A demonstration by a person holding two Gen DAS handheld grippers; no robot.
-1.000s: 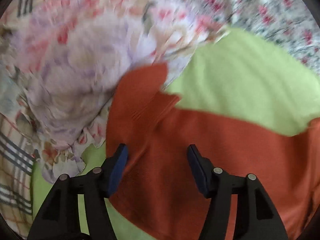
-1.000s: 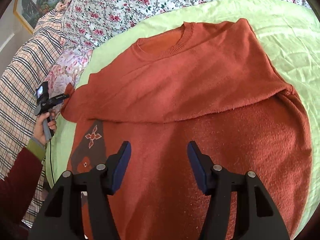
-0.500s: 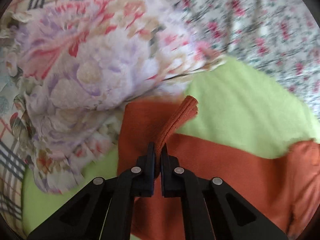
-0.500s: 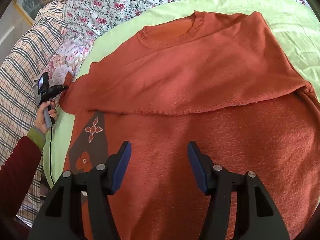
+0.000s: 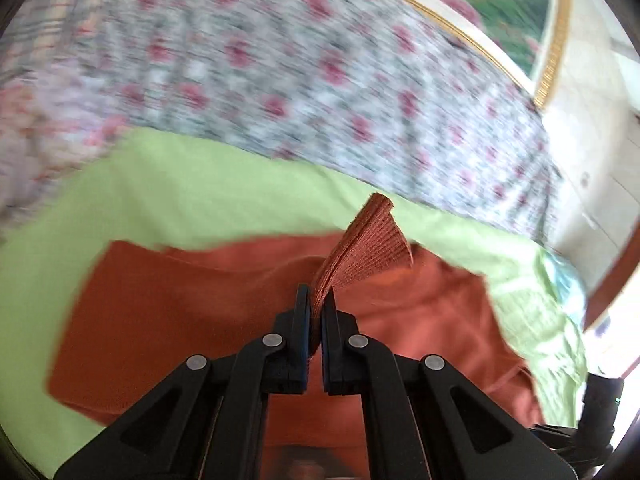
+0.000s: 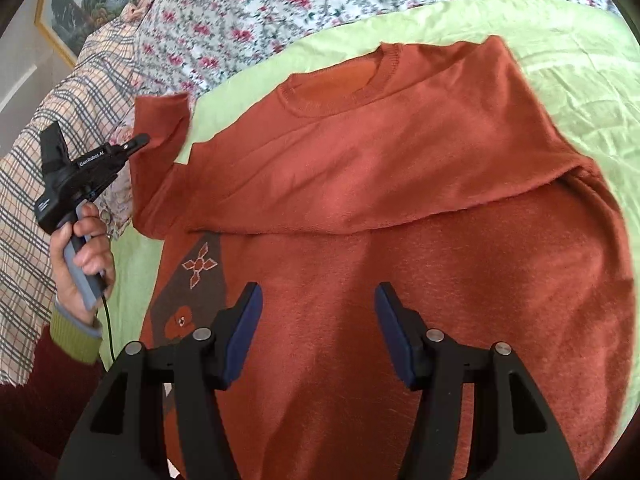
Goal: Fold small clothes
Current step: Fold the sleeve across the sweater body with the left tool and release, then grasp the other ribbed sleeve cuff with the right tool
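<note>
Pinching the ribbed sleeve cuff (image 5: pixel 370 248) just above the middle of the left wrist view, the left gripper (image 5: pixel 316 316) has its jaws pressed together on the knit, and the cuff stands up in a fan past the tips. Below and around it the rust sweater (image 5: pixel 208 312) lies on the green sheet (image 5: pixel 192 184), with the flowered bedding (image 5: pixel 280 72) blurred across the top and a framed picture (image 5: pixel 512 12) at upper right. The sweater looks soft, light and limp, so I judge it will drape and sag from any single hold; the denser ribbing at cuff, neck and hem is the best place to grip. Compared with a second ago, these jaws were spread over flat cloth with a pale flowered pillow filling the upper left; now they are clamped, the cuff is lifted, and the pillow is out of the frame.

In the right wrist view the right gripper (image 6: pixel 316 324) hovers at lower centre with its jaws spread and nothing between them, above the sweater's body (image 6: pixel 440 280). The collar (image 6: pixel 340 92) sits at upper centre, and one sleeve is already folded across the chest. At left a hand (image 6: pixel 80 248) holds the left gripper (image 6: pixel 138 142), which carries the other sleeve (image 6: pixel 160 132) up off the sheet, against the checked blanket (image 6: pixel 60 120). Earlier that sleeve lay flat by the sweater's side; the right gripper's jaws stand as they did.
</note>
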